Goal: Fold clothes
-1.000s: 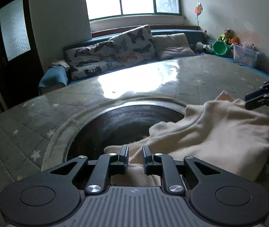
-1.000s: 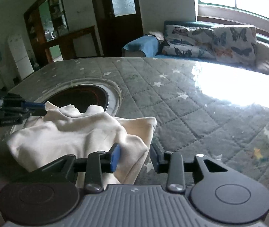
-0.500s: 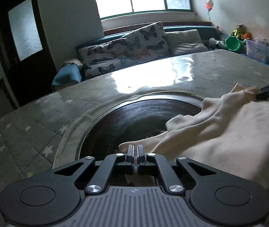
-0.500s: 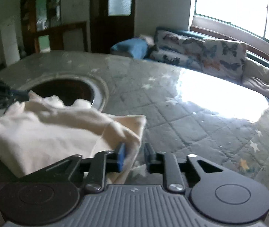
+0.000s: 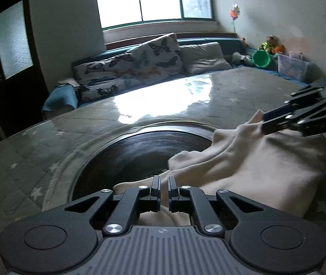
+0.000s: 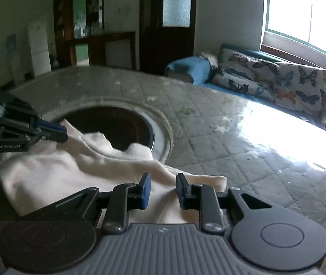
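A cream garment lies rumpled on the quilted grey table, one edge hanging over the dark round recess in its middle. My left gripper is shut on the garment's near hem, with cloth running between the pads. In the right wrist view the garment stretches from my left gripper at the far left to my right gripper. That one is shut on a bunched fold near the other corner. In the left wrist view, my right gripper holds that corner slightly raised.
The table has a glossy top with window glare. Behind it runs a sofa with butterfly cushions. A green bucket and a plastic box sit in the far right corner. A dark door stands beyond the table.
My left jaws closed on the hem. My right jaws narrowed onto the cloth and the right gripper shifted sideways, pulling the garment out between the two grippers.
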Demonstrator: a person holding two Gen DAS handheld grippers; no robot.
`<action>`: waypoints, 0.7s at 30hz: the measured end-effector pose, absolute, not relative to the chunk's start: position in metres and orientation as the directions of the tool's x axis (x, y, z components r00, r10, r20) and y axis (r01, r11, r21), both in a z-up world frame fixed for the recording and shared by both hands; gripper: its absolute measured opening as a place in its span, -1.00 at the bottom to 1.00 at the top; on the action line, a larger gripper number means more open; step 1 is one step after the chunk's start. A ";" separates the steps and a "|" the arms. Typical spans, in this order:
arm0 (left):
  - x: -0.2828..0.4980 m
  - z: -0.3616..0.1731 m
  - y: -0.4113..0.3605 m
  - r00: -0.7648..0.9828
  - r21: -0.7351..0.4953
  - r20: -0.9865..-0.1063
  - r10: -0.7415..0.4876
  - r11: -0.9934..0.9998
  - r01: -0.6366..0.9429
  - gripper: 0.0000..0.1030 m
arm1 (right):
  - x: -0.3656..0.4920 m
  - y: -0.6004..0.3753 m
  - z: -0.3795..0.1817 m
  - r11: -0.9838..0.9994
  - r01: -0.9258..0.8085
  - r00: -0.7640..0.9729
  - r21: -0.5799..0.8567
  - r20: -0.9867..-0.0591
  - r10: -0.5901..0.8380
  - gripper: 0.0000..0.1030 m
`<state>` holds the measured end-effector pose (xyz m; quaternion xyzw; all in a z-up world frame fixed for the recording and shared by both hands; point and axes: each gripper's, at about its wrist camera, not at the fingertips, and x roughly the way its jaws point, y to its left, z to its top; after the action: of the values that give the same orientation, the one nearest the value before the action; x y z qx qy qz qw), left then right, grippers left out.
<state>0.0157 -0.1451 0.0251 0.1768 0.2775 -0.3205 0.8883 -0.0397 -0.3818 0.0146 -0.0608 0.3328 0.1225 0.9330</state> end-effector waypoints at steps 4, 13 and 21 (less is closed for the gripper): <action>0.028 0.015 -0.159 0.650 0.197 -0.634 -0.419 0.726 0.659 -0.82 | -0.029 -0.381 0.009 0.970 -0.232 0.746 -0.069 -0.652 0.132 -0.57; 0.041 0.035 -0.116 0.705 0.088 -0.596 -0.384 0.842 0.533 -0.82 | -0.045 -0.369 0.027 0.964 -0.262 0.775 -0.054 -0.606 0.177 -0.54; -0.010 0.037 -0.121 0.615 0.065 -0.606 -0.505 0.739 0.671 -0.82 | -0.044 -0.329 0.015 0.929 -0.358 0.741 -0.090 -0.632 0.225 -0.40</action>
<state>-0.0097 -0.1214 0.0372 0.1442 0.2875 -0.3315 0.8869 -0.0444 -0.3287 0.0154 -0.1033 0.3234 0.1572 0.9274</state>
